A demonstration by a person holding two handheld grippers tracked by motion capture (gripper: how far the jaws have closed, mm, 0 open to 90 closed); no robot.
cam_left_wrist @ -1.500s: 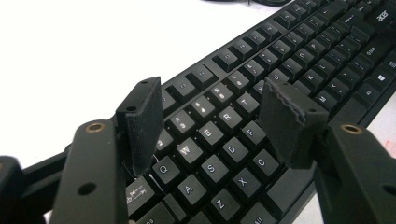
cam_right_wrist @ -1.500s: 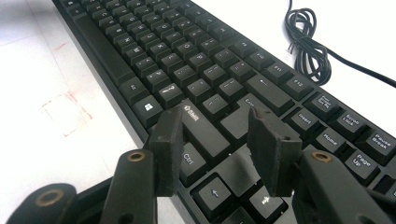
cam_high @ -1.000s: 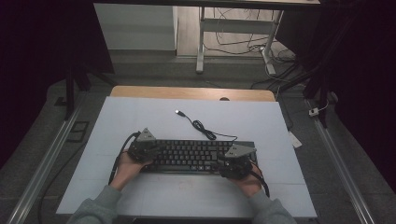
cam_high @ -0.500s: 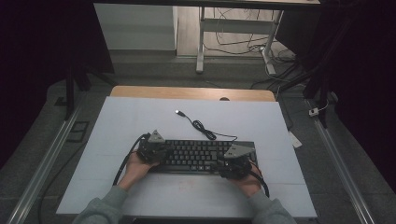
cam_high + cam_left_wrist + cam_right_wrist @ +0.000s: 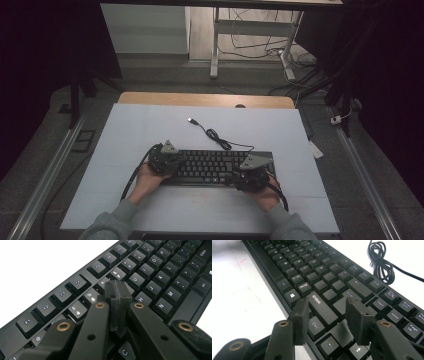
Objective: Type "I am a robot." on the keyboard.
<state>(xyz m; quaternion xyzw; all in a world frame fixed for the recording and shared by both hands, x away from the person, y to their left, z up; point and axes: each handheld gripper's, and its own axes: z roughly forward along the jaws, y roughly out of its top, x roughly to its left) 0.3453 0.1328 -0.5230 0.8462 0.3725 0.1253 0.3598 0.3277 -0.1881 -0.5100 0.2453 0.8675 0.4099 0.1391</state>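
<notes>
The pale blue-white counter [image 5: 150,130] spreads wide beyond both claws, with bare surface to the far side and out to the left and right edges; a strip of light wooden tabletop [image 5: 200,99] shows past its far edge. Around it lie a dark grey floor, metal rails at each side, a white table leg frame and loose cables beyond the far end, in a dim room.

The long black plastic keyboard [image 5: 210,167] lies flat on the counter, running between the two claws, its near edge just ahead of the person's hands. Its thin black cable [image 5: 217,137] coils just beyond the keyboard's far edge, closer to the right claw, and trails off to a plug lying on open counter farther away.

The left claw [image 5: 163,160] sits over the keyboard's left end. In the left gripper view its jaws are pressed together with nothing between them, and the joined tip [image 5: 117,305] hangs just above the number and letter rows, near the G and H keys; whether it touches a key I cannot tell.

The right claw [image 5: 250,175] sits over the keyboard's right end. In the right gripper view its jaws stand apart, gripping nothing, with the right Shift and Ctrl keys [image 5: 319,312] lying in the gap below them and the arrow keys close by the tips. White counter lies open just to the near side of that edge.
</notes>
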